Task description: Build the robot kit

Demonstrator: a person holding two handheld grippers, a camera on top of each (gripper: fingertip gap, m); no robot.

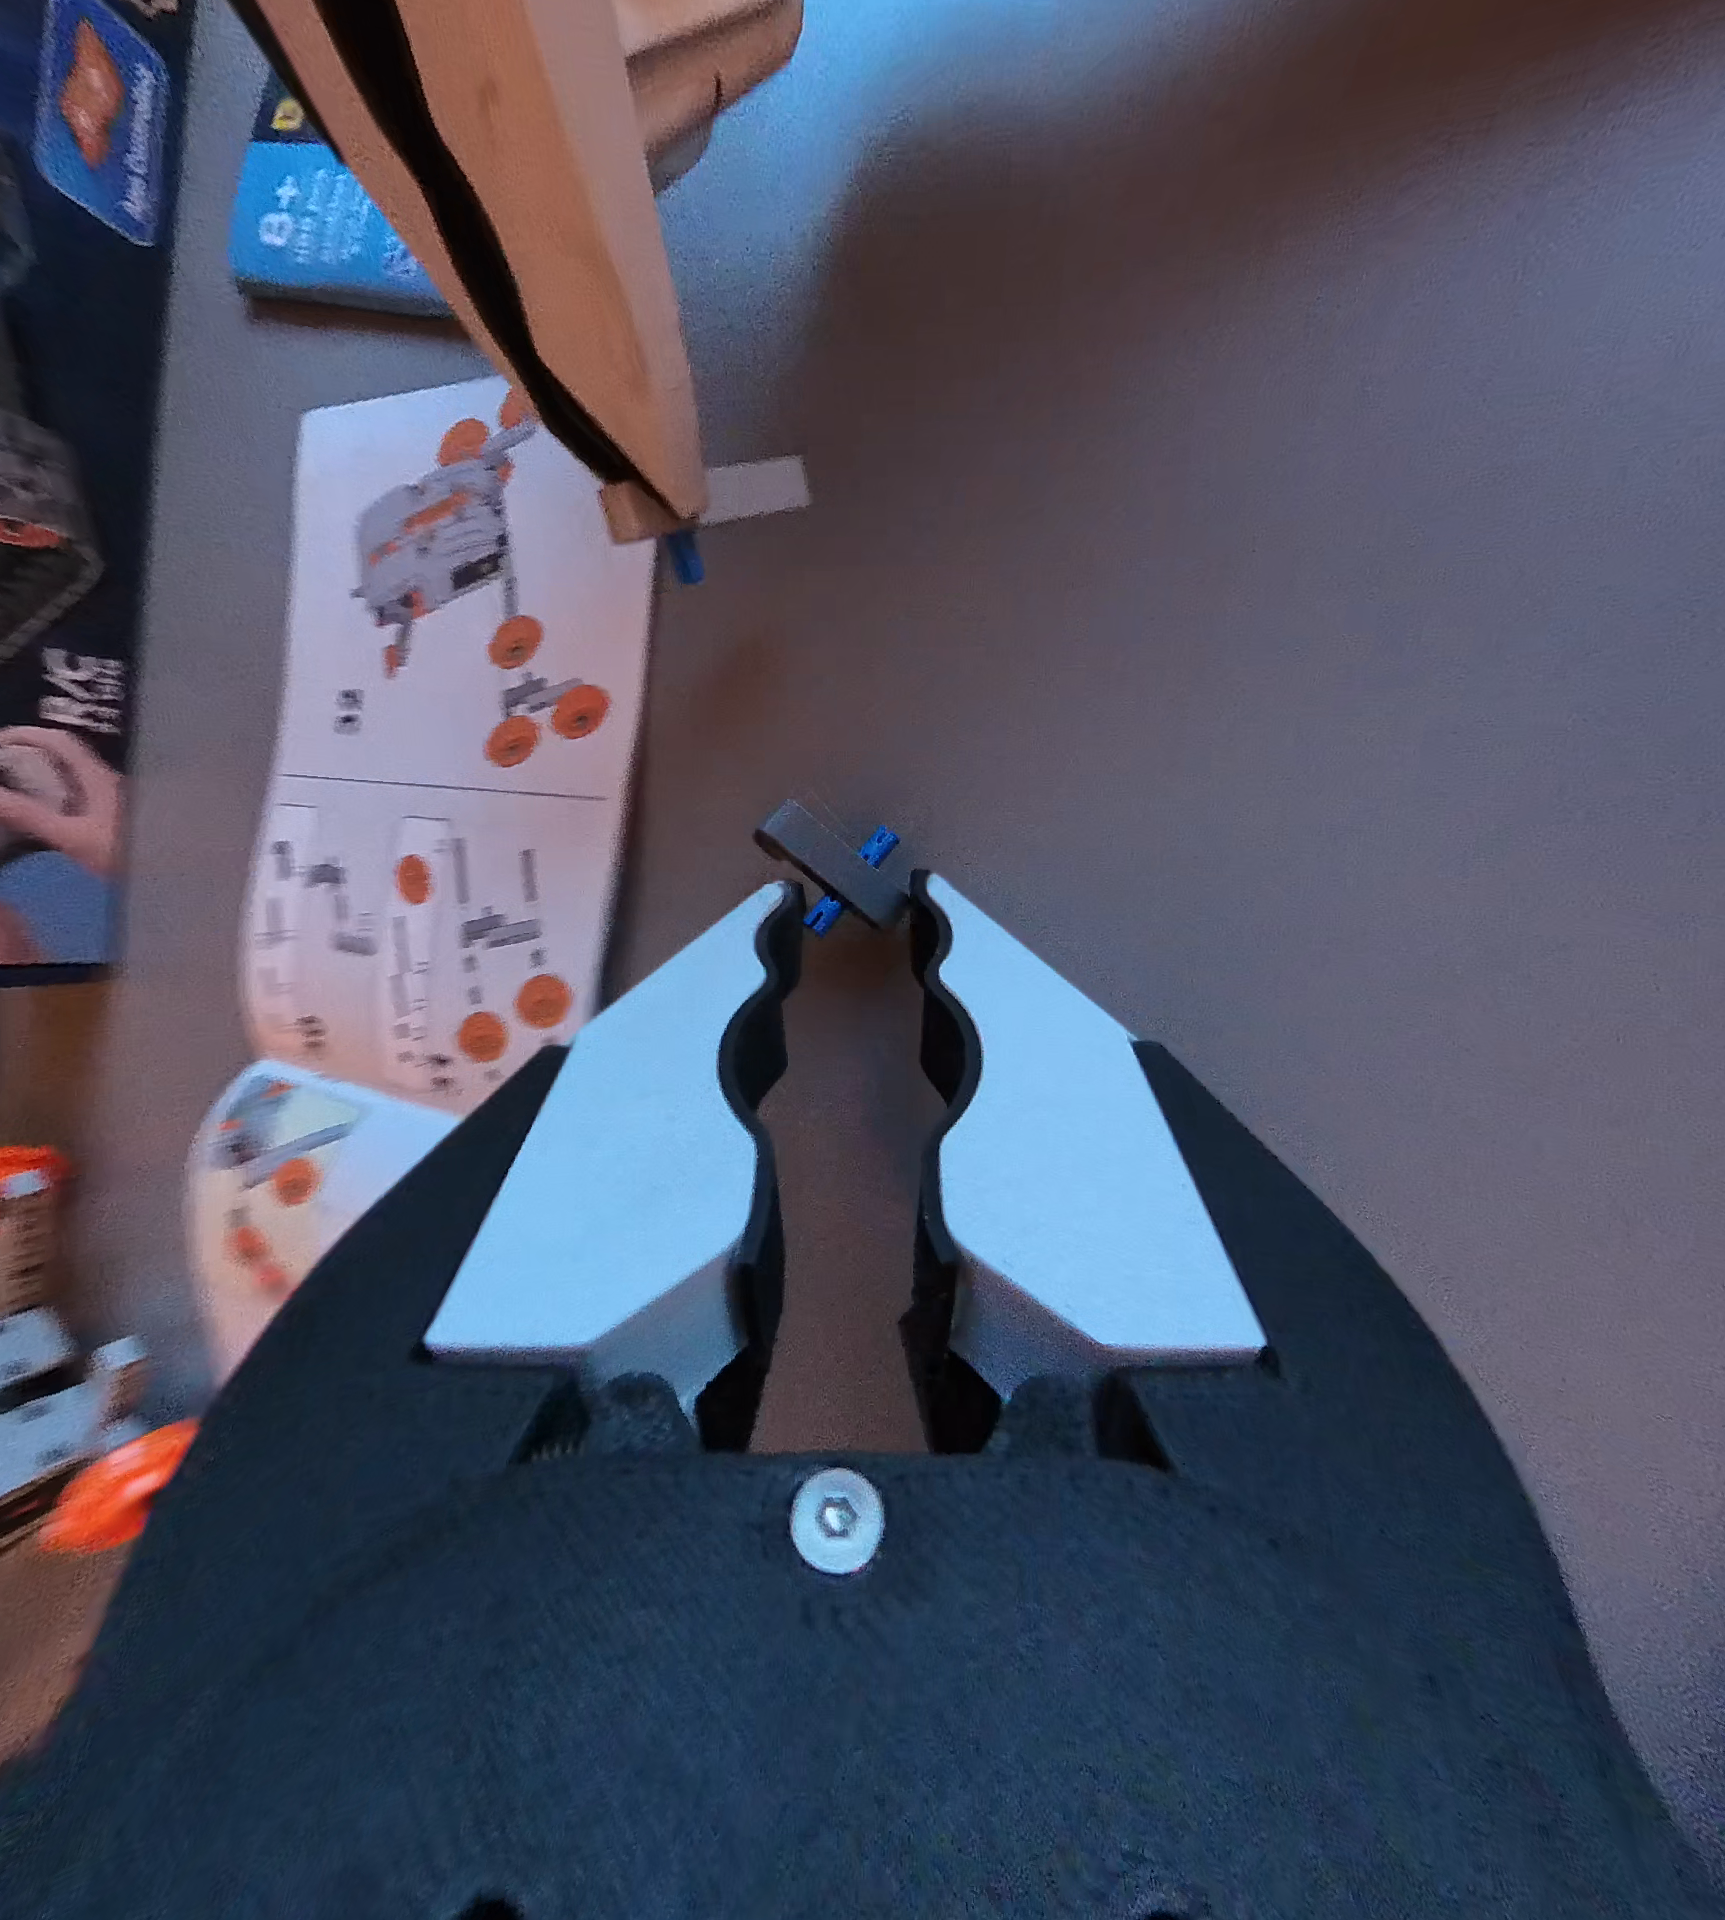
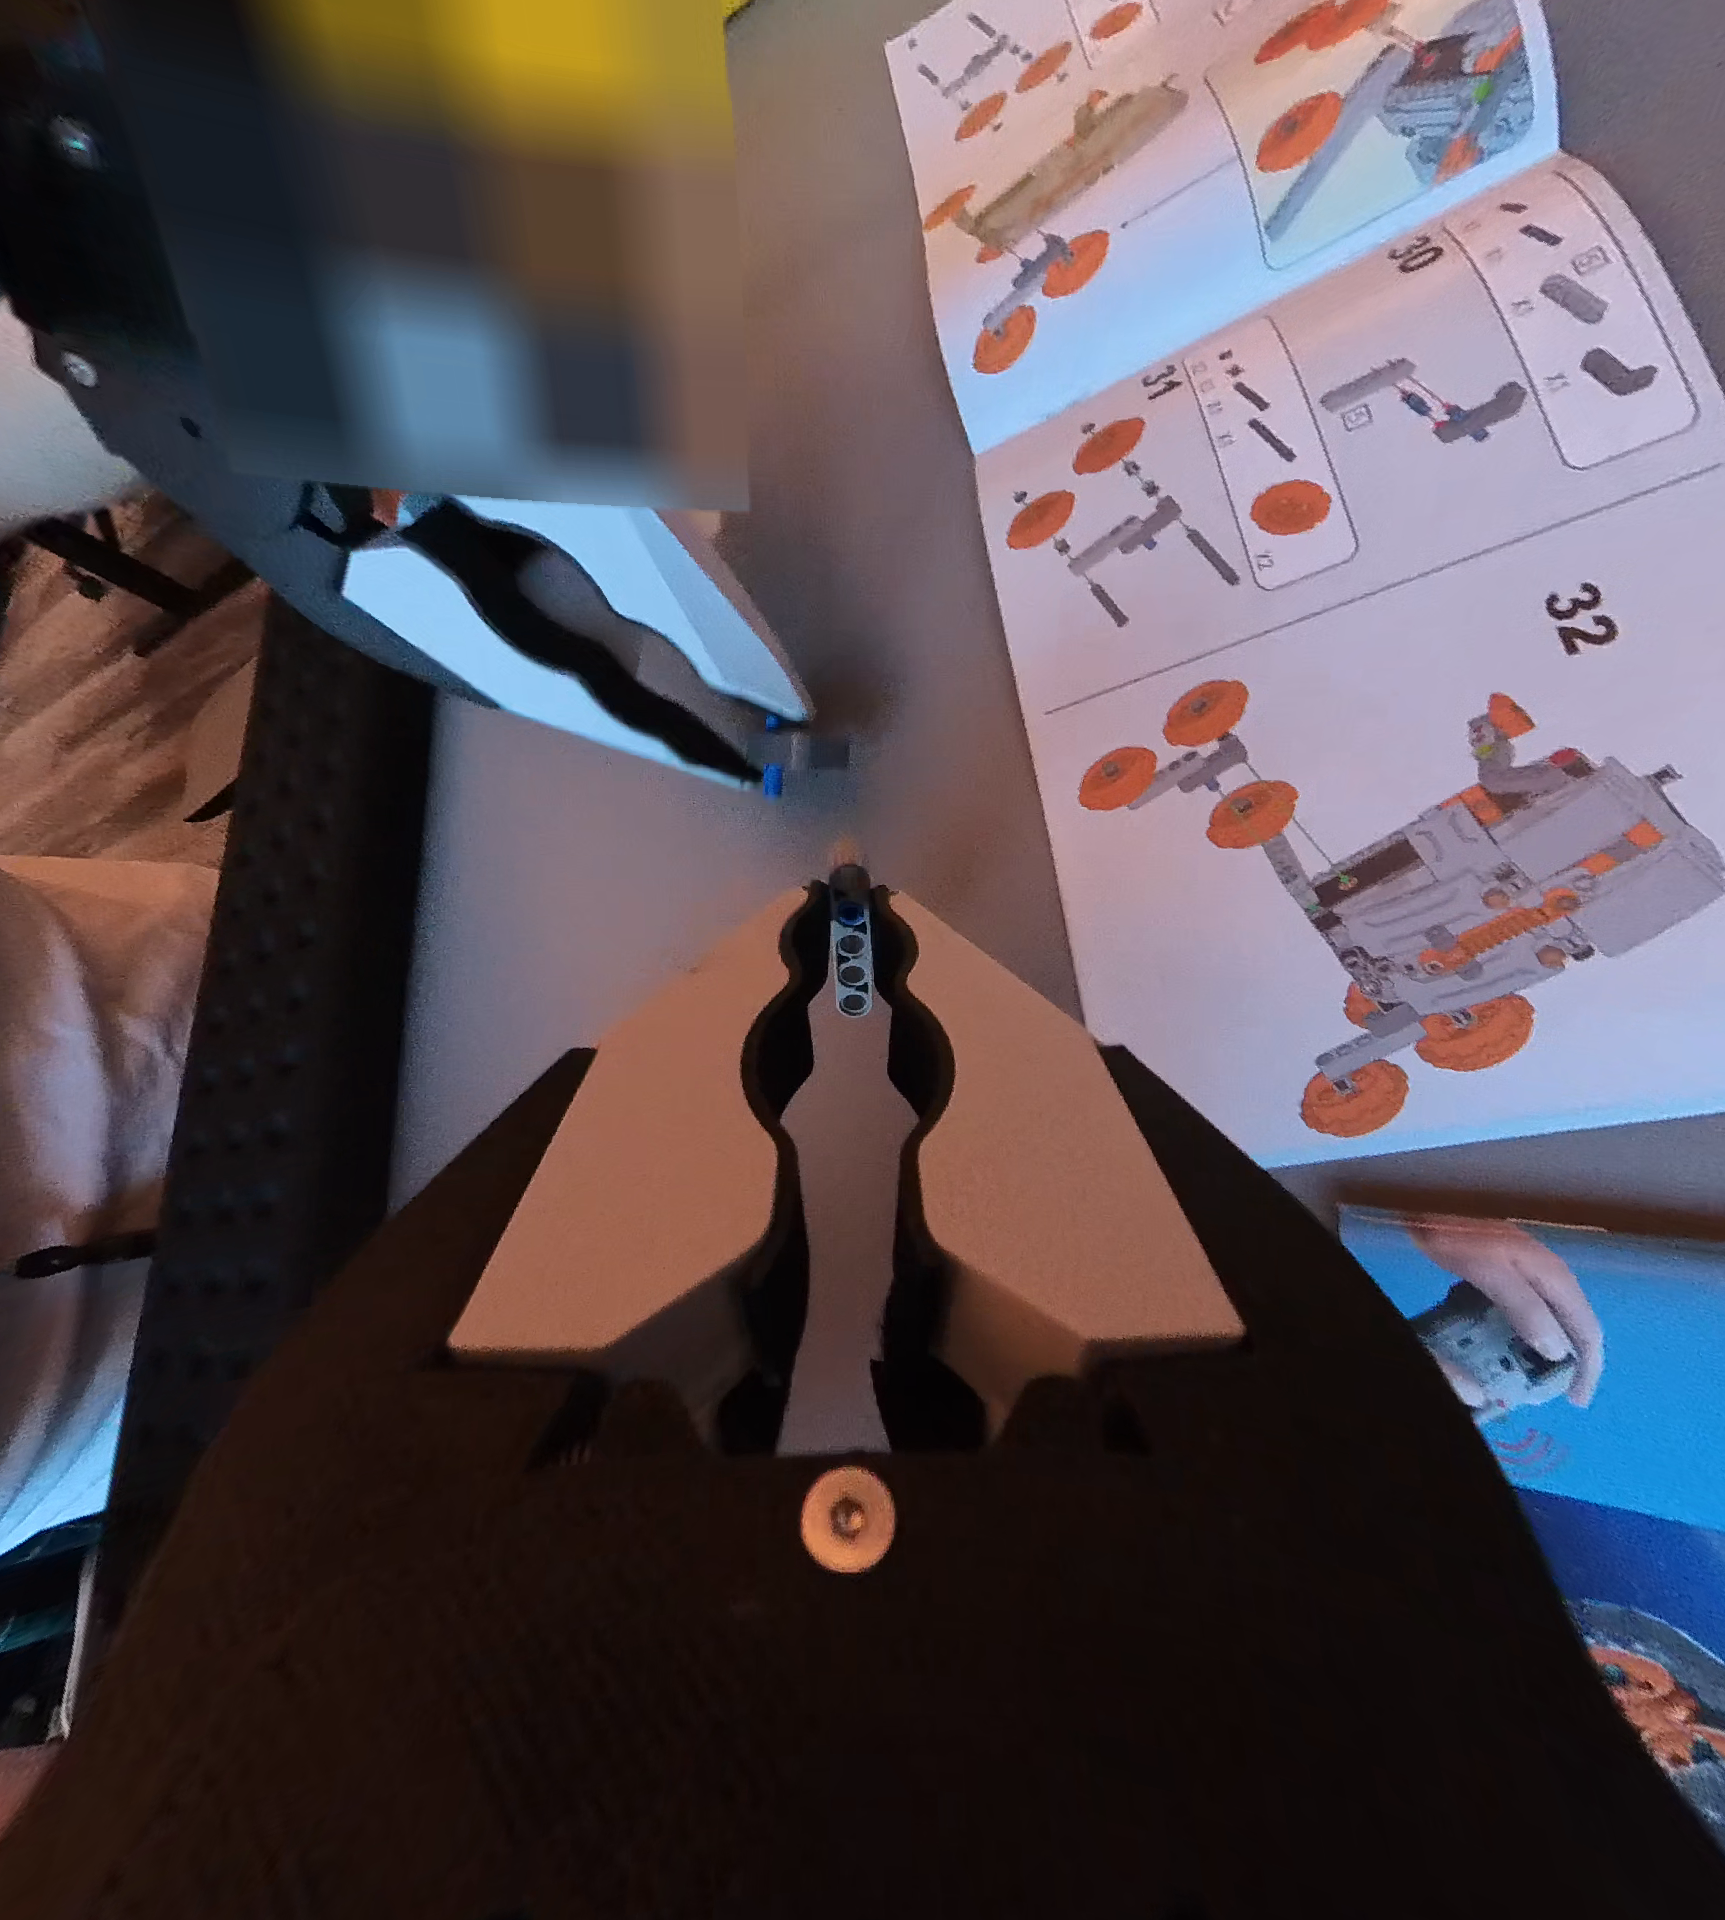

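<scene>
Left wrist view shows your left gripper [image 1: 853,899] pinching a small dark grey flat beam with a blue pin through it [image 1: 837,868], lying crosswise at the tips. Your right gripper [image 2: 850,899] is clamped on a light grey holed beam [image 2: 852,961] that runs along its fingers, with the dark piece [image 2: 801,758] close ahead and a bit to the left.

Each wrist camera looks closely down along its own jaws at the grey surface [image 1: 1253,520]. Both views share the open instruction booklet [image 2: 1409,675], and each shows the opposite gripper.
</scene>
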